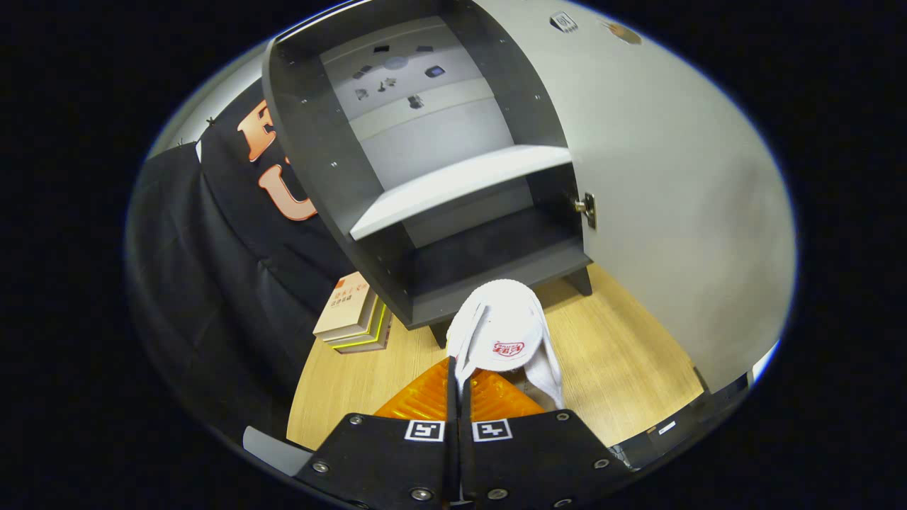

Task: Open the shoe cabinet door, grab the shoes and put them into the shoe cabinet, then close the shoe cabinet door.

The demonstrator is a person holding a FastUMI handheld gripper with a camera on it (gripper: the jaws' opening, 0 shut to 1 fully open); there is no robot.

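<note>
My gripper (pixel 457 386) is shut on a pair of white slippers (pixel 504 336) with a red logo. Its orange fingers (pixel 418 400) pinch the slippers' near edge and hold them just above the wooden floor. The slippers hang right in front of the dark shoe cabinet (pixel 333 163). Its door (pixel 673 198) stands swung wide open to the right, with a metal hinge (pixel 588 209) on its inner edge. Inside the cabinet a white shelf (pixel 453 188) crosses the middle. The dark bottom compartment (pixel 489 251) lies just beyond the slippers' toes.
A stack of books (pixel 354 315) leans on the floor beside the cabinet's left foot. The wooden floor (pixel 623 368) spreads beneath the open door. Black cloth wall (pixel 212 262) closes off the left side.
</note>
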